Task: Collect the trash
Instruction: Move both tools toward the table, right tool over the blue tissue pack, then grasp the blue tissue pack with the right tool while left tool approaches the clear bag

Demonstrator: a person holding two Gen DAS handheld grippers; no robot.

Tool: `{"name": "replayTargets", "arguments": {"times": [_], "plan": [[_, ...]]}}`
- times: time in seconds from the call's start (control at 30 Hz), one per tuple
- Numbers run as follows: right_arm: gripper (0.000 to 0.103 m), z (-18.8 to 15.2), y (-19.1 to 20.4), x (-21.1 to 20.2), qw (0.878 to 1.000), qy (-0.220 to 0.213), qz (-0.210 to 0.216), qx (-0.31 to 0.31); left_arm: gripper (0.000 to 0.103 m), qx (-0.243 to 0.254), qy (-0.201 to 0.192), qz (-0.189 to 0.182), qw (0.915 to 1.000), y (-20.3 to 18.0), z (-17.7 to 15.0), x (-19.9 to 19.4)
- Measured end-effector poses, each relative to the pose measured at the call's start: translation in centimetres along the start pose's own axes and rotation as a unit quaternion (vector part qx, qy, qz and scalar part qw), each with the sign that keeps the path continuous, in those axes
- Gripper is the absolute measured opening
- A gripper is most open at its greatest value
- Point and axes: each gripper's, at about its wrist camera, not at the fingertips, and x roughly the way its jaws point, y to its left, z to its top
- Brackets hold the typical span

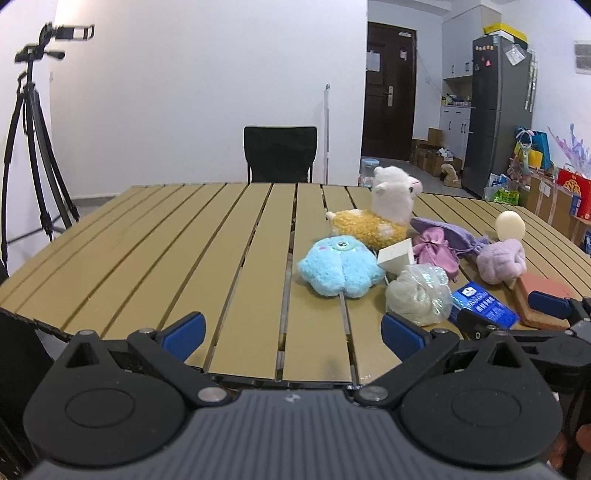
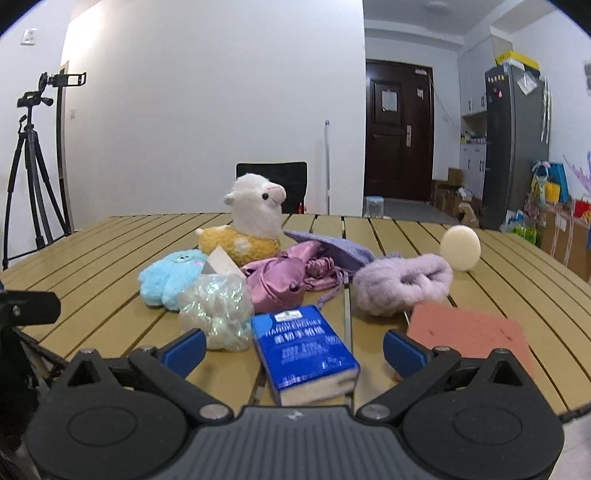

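Black chair, tripod, dark door, grey fridge

Slatted table: plush toys, tissue pack, perhaps sponge.

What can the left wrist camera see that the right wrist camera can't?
Only the left wrist view shows the right gripper, open beside the pile. Only the right wrist view shows the white wall switch. Both show the open left gripper, the white and yellow plush alpaca, the fluffy blue plush toy, the blue tissue pack and the slatted wooden table.
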Motion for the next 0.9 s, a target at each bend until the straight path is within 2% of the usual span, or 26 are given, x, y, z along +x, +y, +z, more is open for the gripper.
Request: {"name": "replayTargets", "arguments": {"times": [0.17,0.3,0.37,0.43,0.7,0.9], "plan": [[0.096,-0.4,0.4,1.3,1.000,-0.007,-0.005,-0.017,0.103,-0.003,0.010,-0.004,0.9999,0.1,-0.1,0.8],[0.090,-0.5,0.2,2.4,1.000,0.006,-0.009,-0.017,0.103,-0.002,0.016,-0.006,0.9999,0.0,-0.2,1.2],[0.082,-0.6,0.1,2.6,1.000,0.012,-0.006,-0.011,0.103,-0.003,0.018,-0.005,0.9998,-0.1,-0.3,1.3],[0.082,-0.6,0.0,2.7,1.000,0.014,-0.002,-0.008,0.103,-0.004,0.019,-0.006,0.9998,-0.1,-0.2,1.3],[0.052,-0.8,-0.3,3.2,0.999,0.028,0.017,0.005,0.103,-0.004,0.021,-0.010,0.9997,-0.6,-0.1,1.6],[0.052,-0.8,-0.5,3.0,0.999,0.030,0.022,0.006,0.103,-0.008,0.020,-0.015,0.9997,-1.4,0.3,1.9]]}}
